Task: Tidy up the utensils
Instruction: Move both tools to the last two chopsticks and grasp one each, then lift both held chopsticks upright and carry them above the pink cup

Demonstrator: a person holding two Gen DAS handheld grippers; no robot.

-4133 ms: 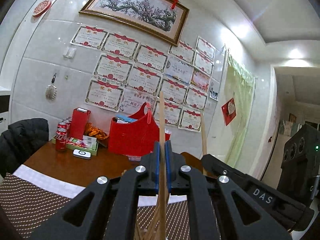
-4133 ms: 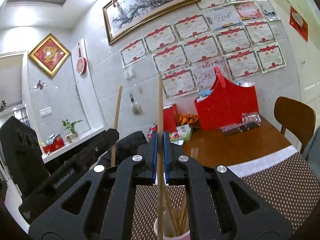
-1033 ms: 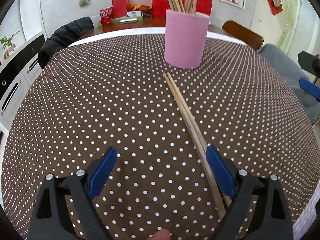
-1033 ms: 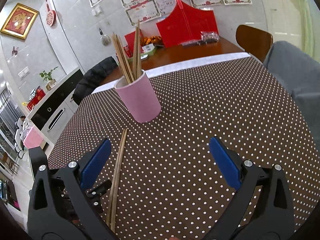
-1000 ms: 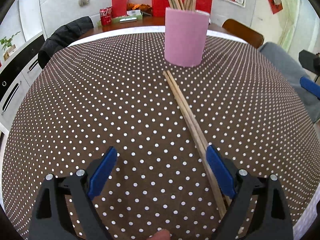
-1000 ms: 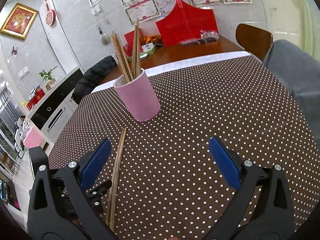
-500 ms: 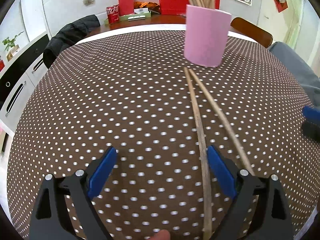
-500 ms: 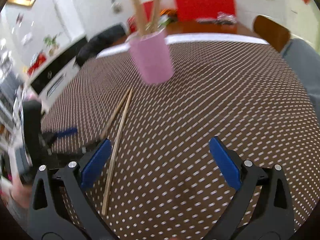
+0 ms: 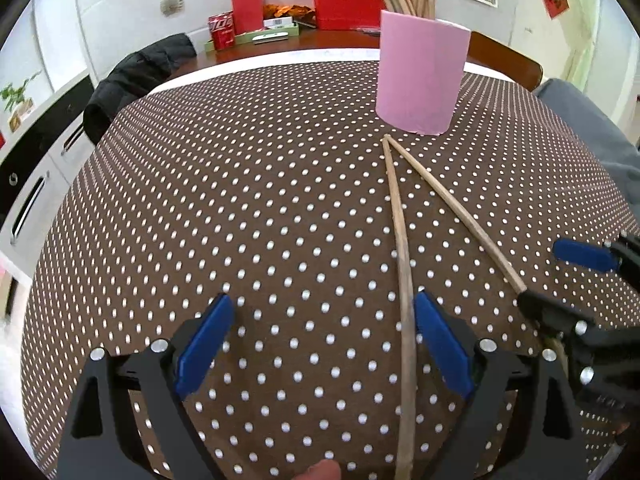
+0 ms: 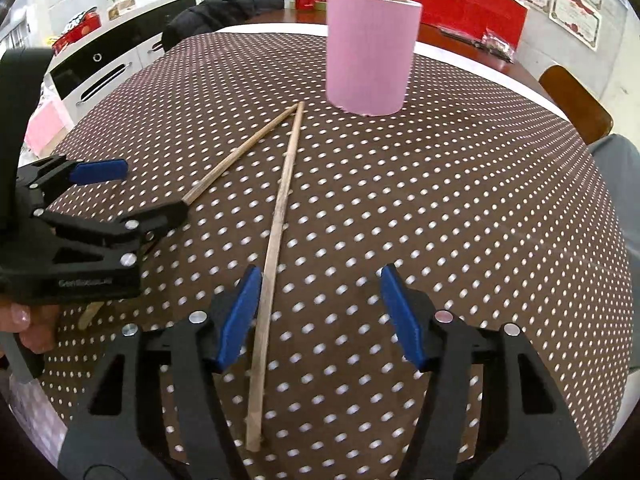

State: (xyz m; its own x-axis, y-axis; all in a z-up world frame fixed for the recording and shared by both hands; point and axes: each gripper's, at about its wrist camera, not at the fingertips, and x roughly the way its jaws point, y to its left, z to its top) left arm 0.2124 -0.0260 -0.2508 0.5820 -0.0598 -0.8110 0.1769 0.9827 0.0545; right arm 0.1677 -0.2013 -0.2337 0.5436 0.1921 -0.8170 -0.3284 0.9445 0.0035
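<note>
I see two chopsticks (image 10: 276, 232) (image 10: 236, 158) fanned out on the dotted tablecloth (image 10: 460, 200), tips meeting just before the pink cup (image 10: 370, 52). My left gripper (image 9: 320, 344) stands apart, one chopstick just inside its right pad. My right gripper (image 10: 320, 312), jaws just narrowing yet apart, straddles the other.

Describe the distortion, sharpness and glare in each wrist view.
Left wrist view: the fisheye lens bulges the dotted tablecloth and bows the chopsticks; the centre is sharp and the corners are black. Right wrist view: the same bulge, with the pink cup crisp. Neither view shows strong glare on the table.
</note>
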